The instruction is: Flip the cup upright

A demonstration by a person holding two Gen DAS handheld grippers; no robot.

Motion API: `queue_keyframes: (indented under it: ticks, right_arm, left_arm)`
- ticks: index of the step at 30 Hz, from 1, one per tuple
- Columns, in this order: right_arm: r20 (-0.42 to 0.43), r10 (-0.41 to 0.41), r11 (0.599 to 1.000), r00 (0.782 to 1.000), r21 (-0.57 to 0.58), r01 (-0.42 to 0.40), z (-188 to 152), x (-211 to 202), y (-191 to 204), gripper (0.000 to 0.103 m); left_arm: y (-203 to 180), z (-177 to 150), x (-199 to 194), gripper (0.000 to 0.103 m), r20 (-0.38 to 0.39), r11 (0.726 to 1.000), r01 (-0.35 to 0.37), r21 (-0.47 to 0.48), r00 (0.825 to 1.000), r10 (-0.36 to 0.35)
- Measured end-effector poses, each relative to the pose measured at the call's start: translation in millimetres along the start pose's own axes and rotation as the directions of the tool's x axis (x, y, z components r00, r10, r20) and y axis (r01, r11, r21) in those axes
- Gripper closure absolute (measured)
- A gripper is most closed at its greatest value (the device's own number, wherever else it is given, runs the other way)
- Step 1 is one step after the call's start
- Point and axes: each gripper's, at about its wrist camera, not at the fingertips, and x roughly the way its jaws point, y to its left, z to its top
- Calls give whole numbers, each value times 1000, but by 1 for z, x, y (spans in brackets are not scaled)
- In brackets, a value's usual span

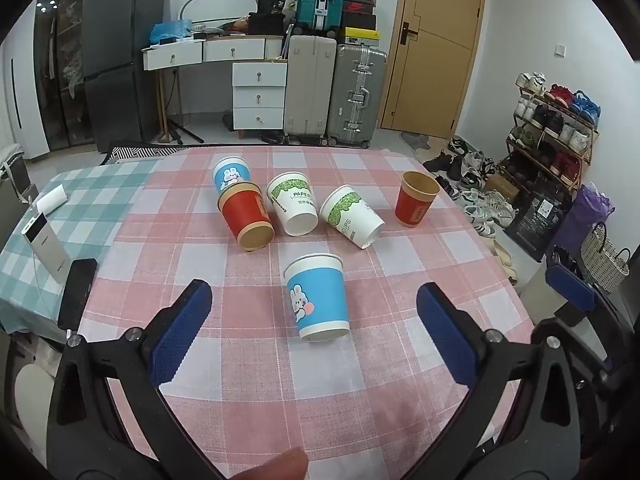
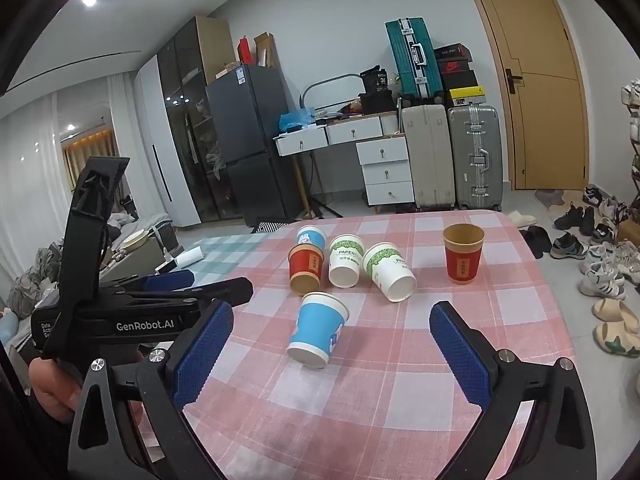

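Pink-checked cloth covers the bench (image 1: 280,392), where the nearest blue cup (image 1: 319,297) lies on its side, base toward me, ahead of my left gripper (image 1: 314,320) and right gripper (image 2: 332,336), both spread wide and empty. I judge I should close gently across its paper wall, lift, then rotate mouth-up. Only the right view shows my left gripper from outside; the left view shows the cup's rabbit print.

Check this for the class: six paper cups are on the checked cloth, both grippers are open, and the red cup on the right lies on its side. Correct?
One slip: the red cup on the right stands upright, mouth up, as the right wrist view shows. Six cups on the cloth and the open left gripper and right gripper are correct.
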Motion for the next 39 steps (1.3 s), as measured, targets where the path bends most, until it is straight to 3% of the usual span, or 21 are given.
queue_keyframes:
  ticks: [2, 39]
  right_arm:
    - [-47, -11, 1000, 999, 1, 11, 0, 2, 0, 2]
    - [-27, 5, 1000, 1000, 17, -4, -3, 1, 0, 2]
  left_arm:
    - [-1, 0, 2, 1, -2, 1000, -3, -7, 1000, 3]
    - [1, -1, 1, 1, 2, 1000, -15, -16, 1000, 16]
